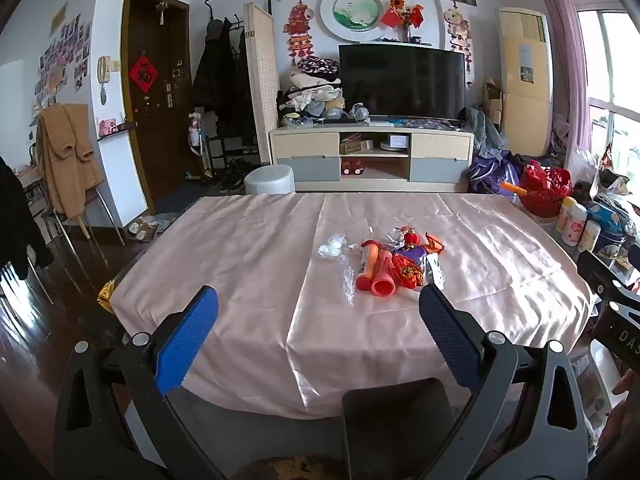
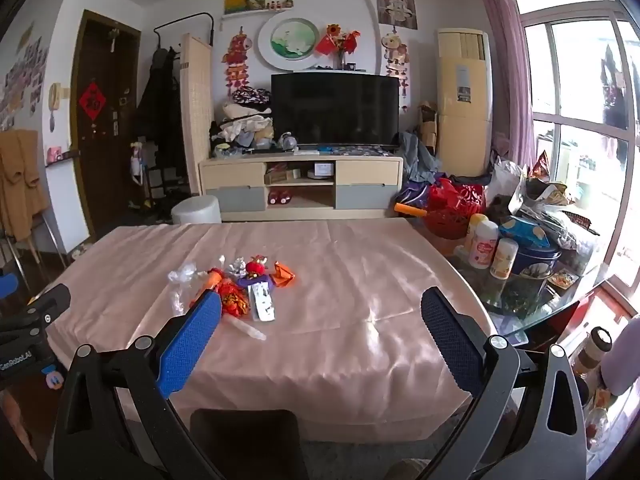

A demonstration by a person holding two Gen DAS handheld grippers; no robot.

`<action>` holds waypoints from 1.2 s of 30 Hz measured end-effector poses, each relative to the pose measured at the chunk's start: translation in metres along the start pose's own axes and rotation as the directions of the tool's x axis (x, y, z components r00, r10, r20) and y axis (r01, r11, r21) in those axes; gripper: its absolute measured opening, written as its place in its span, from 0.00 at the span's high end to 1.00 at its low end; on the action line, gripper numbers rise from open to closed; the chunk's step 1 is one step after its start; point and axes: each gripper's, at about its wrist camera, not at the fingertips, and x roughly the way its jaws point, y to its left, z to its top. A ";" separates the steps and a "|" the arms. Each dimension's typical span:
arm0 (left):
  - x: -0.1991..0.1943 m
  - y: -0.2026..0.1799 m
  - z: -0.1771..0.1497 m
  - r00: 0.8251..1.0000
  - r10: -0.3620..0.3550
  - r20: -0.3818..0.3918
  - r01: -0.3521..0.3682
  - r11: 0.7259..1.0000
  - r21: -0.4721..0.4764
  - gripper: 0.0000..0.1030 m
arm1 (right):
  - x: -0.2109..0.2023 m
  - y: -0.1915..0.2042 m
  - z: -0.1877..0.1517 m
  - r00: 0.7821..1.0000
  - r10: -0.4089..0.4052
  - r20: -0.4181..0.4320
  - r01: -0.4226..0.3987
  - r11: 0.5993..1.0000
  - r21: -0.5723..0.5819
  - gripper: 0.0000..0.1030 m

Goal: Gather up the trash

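A small heap of trash (image 1: 394, 266) lies in the middle of the table's pink cloth (image 1: 240, 260). It holds an orange tube (image 1: 367, 266), a pink tube (image 1: 383, 278), red ornaments, a silver wrapper (image 1: 434, 270) and clear plastic (image 1: 331, 246). My left gripper (image 1: 318, 296) hovers open over the near part of the table, short of the heap, with nothing between its fingers. In the right wrist view the heap (image 2: 240, 288) lies left of centre. My right gripper (image 2: 322, 298) is open and empty, and its left finger (image 2: 192, 340) hides part of the heap.
A black chair back (image 1: 396, 420) stands at the table's near edge. A glass side table (image 2: 560, 312) on the right carries bottles and tins, with a red basket (image 2: 448, 224) behind it. A white stool (image 2: 197, 209) and a TV stand (image 2: 300, 184) are beyond the table.
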 end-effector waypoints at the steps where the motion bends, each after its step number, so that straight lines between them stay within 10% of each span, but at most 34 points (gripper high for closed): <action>1: 0.000 0.000 0.000 1.000 0.001 -0.001 -0.001 1.000 0.002 0.08 | 0.000 0.000 0.000 1.000 0.005 0.009 -0.004 1.000 -0.003 0.03; 36: -0.014 -0.001 0.009 0.999 -0.013 0.032 0.013 1.000 0.002 0.08 | -0.009 0.007 0.005 1.000 0.024 0.018 -0.024 1.000 0.003 0.03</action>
